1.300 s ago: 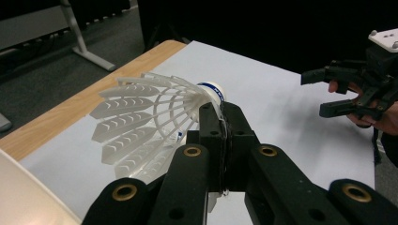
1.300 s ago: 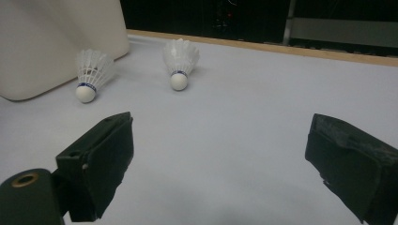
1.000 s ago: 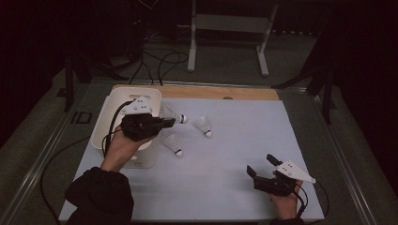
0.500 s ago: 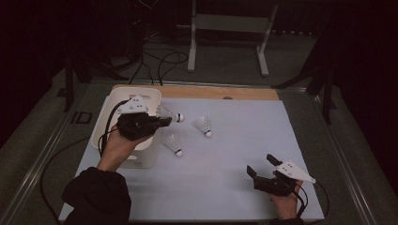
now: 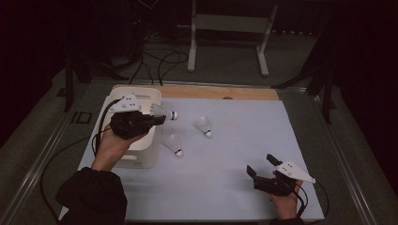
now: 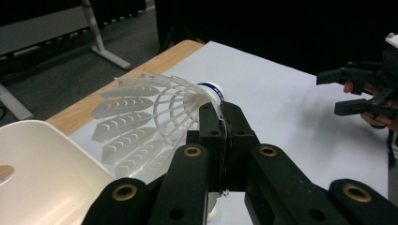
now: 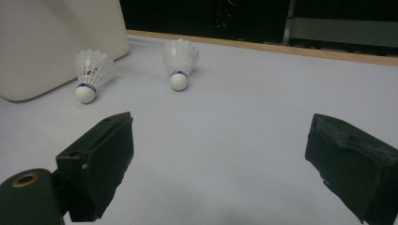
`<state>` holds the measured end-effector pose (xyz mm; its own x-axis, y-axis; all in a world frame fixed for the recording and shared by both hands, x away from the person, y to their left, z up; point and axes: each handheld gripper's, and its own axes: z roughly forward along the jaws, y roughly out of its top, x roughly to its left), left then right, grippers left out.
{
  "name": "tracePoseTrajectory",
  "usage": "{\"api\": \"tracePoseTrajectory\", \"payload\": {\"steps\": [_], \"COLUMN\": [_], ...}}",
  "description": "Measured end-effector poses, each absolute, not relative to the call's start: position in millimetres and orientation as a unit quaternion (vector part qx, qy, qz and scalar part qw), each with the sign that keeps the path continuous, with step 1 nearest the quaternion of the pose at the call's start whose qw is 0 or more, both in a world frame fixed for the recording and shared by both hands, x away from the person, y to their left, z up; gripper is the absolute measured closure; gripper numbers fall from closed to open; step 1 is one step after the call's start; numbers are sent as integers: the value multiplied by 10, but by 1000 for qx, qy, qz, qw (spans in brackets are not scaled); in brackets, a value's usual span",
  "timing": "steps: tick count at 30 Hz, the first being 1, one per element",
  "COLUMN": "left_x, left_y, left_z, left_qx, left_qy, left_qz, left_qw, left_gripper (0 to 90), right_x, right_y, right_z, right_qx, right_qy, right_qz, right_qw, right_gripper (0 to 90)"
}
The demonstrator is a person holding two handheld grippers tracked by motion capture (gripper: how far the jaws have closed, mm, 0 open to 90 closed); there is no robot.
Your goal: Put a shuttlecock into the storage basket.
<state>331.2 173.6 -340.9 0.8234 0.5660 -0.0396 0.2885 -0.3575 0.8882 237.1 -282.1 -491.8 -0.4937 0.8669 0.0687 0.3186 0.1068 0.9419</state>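
- While clamped in the left gripper [image 5: 157, 118], weighs next to nothing: shuttlecock [image 6: 155, 112] held above the rim of the white bin [image 5: 136, 154], at the bin's right edge, cork tip pointing out over the table.
- Judged very light and easily crushed; thin white plastic skirt, ribbed and latticed, likely to bend or crack under a hard squeeze.
- Gripped at the narrow neck of the skirt just behind the cork [image 6: 212, 90], jaws closed together on it; probably the best place to hold, stiffer than the flared end.
- Rounded white cork with a blue band, smooth and firm; could slip if pinched on the dome alone.
- Two more shuttlecocks lying on the pale blue table cover [image 5: 244, 140]: near shuttlecock [image 5: 174, 144] just beside the bin, far shuttlecock [image 5: 203, 126] a little apart to its right, both with cork toward the person's side.
- Bin of smooth, glossy cream plastic with rounded corners and a handle slot in its wall.
- Table cover matt and even, with a bare wooden strip along the far edge.
- Right gripper [image 5: 264, 168] resting low at the near right of the table, jaws wide apart, nothing between them, well apart from every shuttlecock.
- Jaw faces lined with dull black padding, slightly rough.
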Motion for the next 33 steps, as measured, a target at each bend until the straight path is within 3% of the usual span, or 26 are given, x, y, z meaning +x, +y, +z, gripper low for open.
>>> {"api": "tracePoseTrajectory", "payload": {"steps": [33], "left_x": [3280], "left_y": [2169], "left_z": [-3334], "left_qx": [797], "left_qy": [301], "left_qz": [168], "left_qw": [496], "left_gripper": [888], "right_x": [2371], "right_y": [-2824], "right_z": [-4919], "right_qx": [428], "right_qy": [693], "right_qz": [516], "right_qw": [266], "right_gripper": [81]}}
